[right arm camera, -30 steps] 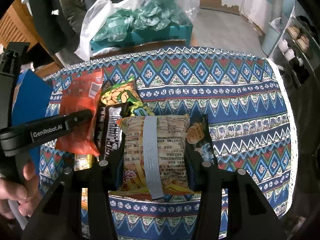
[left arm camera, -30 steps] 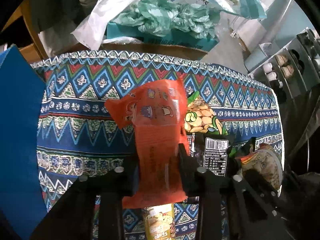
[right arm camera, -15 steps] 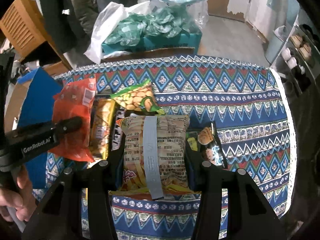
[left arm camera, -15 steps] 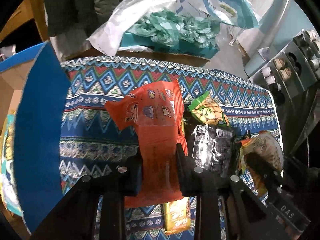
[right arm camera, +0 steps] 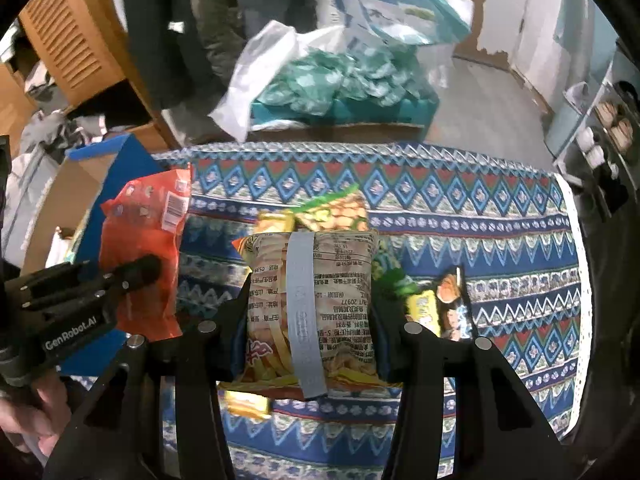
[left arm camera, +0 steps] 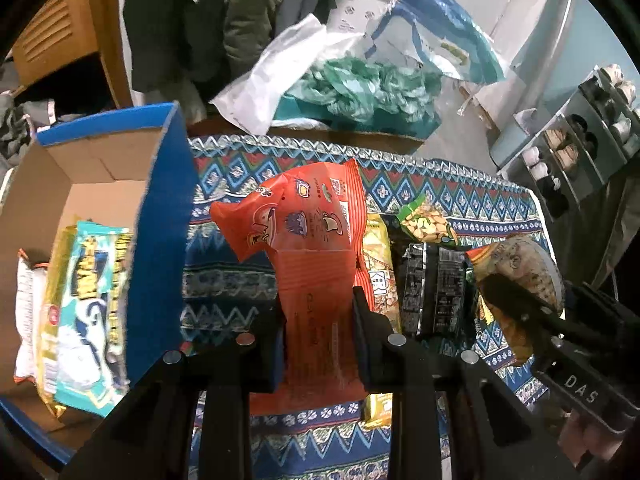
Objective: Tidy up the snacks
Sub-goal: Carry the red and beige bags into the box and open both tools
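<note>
The orange snack bag point(left arm camera: 316, 268) is hanging in the left claw point(left arm camera: 318, 336), pinched low down between the two pads, its top flopping up and away from the jaws and off the patterned cloth point(left arm camera: 224, 280). The right claw point(right arm camera: 310, 320) is gripping a puffy tan chip bag point(right arm camera: 312, 300) around its middle, also clear of the cloth.

To the left of the left claw the blue cardboard box point(left arm camera: 164, 240) is standing open, with a teal-and-white packet point(left arm camera: 88, 304) and others already leaning inside. That looks like where both bags are heading.

What I'd be worrying about: the orange bag is being held by a thin, slick strip of foil, so a quick swing could be letting it slide out and drop short of the box. Its loose top could be catching on the near box wall and folding, or knocking the upright packets over. The chip bag is being squeezed across its belly, so a tighter grip risks crushing what is inside.

Just right of the left claw, the yellow packet point(left arm camera: 378, 264), black packet point(left arm camera: 434, 292) and green nut bag point(left arm camera: 424, 224) are lying on the cloth, waiting their turn.
</note>
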`<state>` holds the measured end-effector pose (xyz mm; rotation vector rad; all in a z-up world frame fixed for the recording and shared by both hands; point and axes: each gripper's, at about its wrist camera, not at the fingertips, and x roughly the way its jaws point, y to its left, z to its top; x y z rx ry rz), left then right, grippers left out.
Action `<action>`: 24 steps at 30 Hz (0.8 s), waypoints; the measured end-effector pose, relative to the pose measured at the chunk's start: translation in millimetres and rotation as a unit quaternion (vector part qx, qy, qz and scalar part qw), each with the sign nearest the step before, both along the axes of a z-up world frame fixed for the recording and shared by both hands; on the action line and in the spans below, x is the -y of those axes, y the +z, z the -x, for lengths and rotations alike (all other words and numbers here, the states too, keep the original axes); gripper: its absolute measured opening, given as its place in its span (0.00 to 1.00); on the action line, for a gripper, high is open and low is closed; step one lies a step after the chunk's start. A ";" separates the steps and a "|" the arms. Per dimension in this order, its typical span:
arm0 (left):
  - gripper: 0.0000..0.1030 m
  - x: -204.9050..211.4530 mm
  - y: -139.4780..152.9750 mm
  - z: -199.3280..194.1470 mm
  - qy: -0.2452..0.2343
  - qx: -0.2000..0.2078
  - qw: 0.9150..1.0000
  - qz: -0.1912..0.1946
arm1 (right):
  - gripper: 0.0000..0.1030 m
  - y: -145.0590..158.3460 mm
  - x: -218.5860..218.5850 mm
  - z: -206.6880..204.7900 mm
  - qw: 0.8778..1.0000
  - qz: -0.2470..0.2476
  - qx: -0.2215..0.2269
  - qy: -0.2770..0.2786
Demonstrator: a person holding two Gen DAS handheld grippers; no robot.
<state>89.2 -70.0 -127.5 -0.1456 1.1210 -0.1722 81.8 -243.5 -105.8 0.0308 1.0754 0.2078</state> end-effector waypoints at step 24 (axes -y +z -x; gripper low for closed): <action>0.27 -131.6 55.9 37.0 0.083 0.053 0.995 -0.006 | 0.46 48.5 -145.9 -3.6 0.994 -0.004 0.036 0.101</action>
